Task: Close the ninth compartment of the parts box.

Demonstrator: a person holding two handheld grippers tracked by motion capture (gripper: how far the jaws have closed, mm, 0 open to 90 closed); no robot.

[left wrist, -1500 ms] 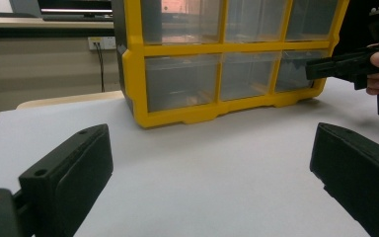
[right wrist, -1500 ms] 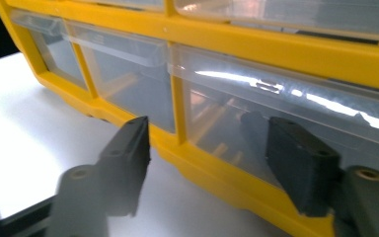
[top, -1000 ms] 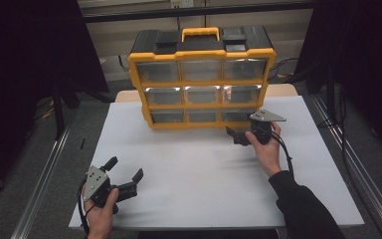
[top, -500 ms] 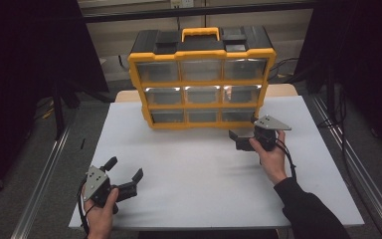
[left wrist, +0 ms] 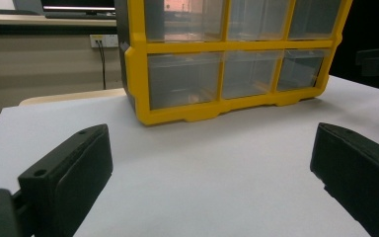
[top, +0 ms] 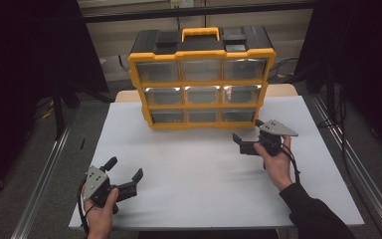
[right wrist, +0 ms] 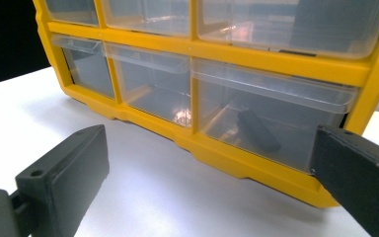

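Standing at the far middle of the white-topped desk [top: 204, 169]: a yellow-framed plastic organiser cabinet [top: 202, 82] with a black top, nine clear drawers in three rows, all seated flush. Bottom right-hand clear drawer [right wrist: 271, 121]: holds a small dark oblong piece [right wrist: 259, 131]. Right tongs [top: 244, 144]: jaws wide, empty, just in front of that drawer; judged next step, opening it by hooking the upper lip squarely and pulling straight. Left tongs [top: 128, 179]: wide, empty, near the front-left desk edge, well apart from the cabinet.
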